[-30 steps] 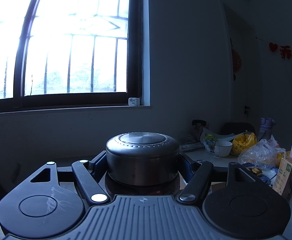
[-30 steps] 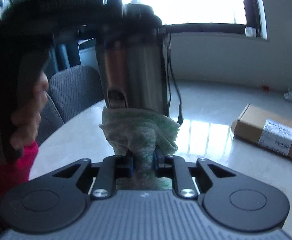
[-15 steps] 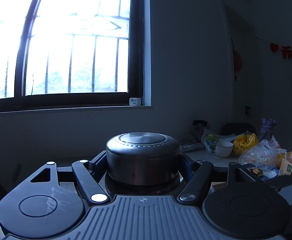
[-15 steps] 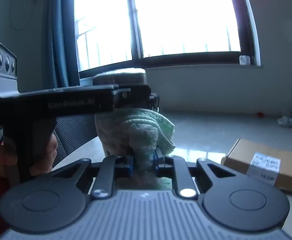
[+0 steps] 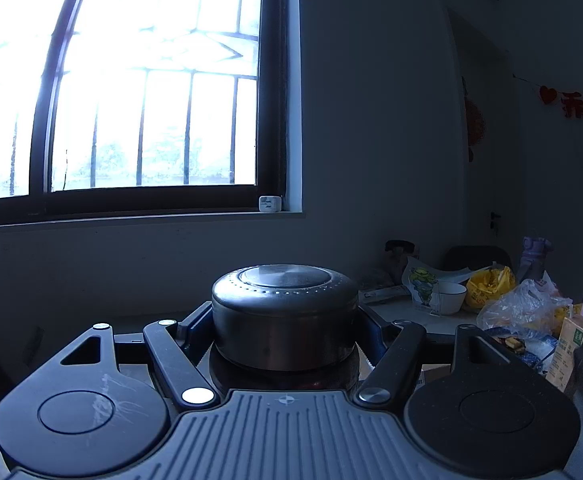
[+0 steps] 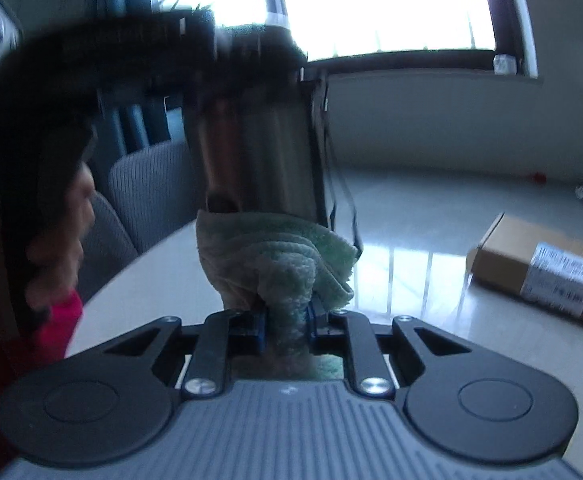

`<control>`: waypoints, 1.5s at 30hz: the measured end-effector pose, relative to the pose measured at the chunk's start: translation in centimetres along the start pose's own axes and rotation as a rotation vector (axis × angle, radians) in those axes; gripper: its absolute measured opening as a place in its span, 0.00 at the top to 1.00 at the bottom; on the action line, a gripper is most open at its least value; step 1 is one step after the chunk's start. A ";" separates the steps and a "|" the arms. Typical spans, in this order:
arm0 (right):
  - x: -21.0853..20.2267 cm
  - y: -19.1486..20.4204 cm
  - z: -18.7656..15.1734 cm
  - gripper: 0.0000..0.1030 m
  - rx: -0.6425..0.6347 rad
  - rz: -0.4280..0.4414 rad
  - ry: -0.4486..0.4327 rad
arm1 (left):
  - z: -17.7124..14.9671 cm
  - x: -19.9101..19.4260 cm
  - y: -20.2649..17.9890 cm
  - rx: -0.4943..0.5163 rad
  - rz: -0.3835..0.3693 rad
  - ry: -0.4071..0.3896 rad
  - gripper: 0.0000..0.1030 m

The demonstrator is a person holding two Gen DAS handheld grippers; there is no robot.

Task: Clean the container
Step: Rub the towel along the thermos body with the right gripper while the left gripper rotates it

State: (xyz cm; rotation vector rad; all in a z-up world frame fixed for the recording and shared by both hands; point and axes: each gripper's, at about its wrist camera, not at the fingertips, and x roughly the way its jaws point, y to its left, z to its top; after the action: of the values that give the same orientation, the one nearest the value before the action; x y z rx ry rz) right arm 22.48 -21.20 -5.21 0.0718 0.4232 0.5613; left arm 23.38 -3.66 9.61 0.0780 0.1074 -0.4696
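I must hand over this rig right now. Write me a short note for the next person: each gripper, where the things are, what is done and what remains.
Left gripper: shut on the steel container, gripping it just under the lid and holding it upright above the table.
Right gripper: shut on the green cloth, which is bunched and pressed against the lower part of the container's wall.
Done: both things are picked up and the cloth is on the container's side.
Left: wipe the rest of the wall and the lid; how clean it is cannot be judged, as the picture is blurred. Then set both down, away from the cardboard box.
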 end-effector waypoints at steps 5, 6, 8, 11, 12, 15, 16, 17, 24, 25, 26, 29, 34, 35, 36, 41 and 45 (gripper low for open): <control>1.8 -0.1 -1.1 0.82 -0.014 -0.005 0.066 | 0.0 0.0 -0.1 0.000 0.001 0.000 0.31; 2.1 -0.2 -1.3 0.82 -0.015 -0.006 0.076 | 0.0 0.0 -0.1 0.000 0.001 0.000 0.31; 2.4 -0.4 -1.4 0.82 -0.012 -0.004 0.084 | 0.0 0.0 -0.1 0.001 0.001 0.000 0.31; 2.0 -0.3 -1.2 0.82 -0.007 -0.008 0.077 | 0.0 0.0 -0.1 0.001 0.001 0.000 0.31; 1.6 0.0 -1.2 0.82 -0.012 -0.012 0.067 | 0.0 0.1 -0.1 0.002 0.000 0.000 0.31; 0.3 -0.2 -0.1 0.82 -0.022 -0.011 0.012 | 0.0 0.2 -0.1 0.002 0.000 0.000 0.31; -0.3 -0.3 0.4 0.82 -0.021 -0.010 -0.010 | 0.0 0.2 -0.2 0.002 0.000 0.000 0.31; -0.8 -0.4 0.9 0.82 -0.020 -0.009 -0.035 | 0.0 0.2 -0.2 0.002 0.000 0.000 0.31; -3.9 -0.6 4.0 0.82 -0.022 0.031 -0.203 | 0.0 0.2 -0.2 0.001 0.001 0.000 0.31; -4.1 -0.6 4.2 0.82 -0.020 0.033 -0.210 | 0.0 0.2 -0.2 0.000 0.001 0.001 0.31; -4.0 -0.6 4.2 0.82 -0.019 0.035 -0.211 | 0.0 0.2 -0.2 0.000 0.001 0.001 0.31; -3.4 -1.0 3.5 0.82 0.004 0.054 -0.198 | 0.0 0.2 -0.2 0.001 0.001 0.000 0.31; -1.7 -1.9 1.6 0.82 0.056 0.069 -0.136 | 0.0 0.3 -0.2 0.001 0.003 0.001 0.31; -1.3 -2.1 1.4 0.82 0.063 0.071 -0.121 | 0.0 0.3 -0.2 0.001 0.003 0.000 0.31; -0.8 -2.3 1.1 0.82 0.065 0.071 -0.108 | -0.1 0.3 -0.2 0.001 0.003 0.000 0.31; 0.6 -2.9 -0.5 0.82 0.093 0.090 -0.047 | -0.1 0.2 -0.2 0.001 0.003 0.000 0.31; 1.4 -2.4 -1.5 0.82 0.084 0.077 0.003 | -0.1 0.0 0.0 0.001 0.001 -0.001 0.31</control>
State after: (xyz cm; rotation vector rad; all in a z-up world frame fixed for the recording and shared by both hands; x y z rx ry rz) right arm 24.14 -22.52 -7.57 0.1681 0.4478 0.6192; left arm 23.35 -3.68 9.49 0.0792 0.1062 -0.4691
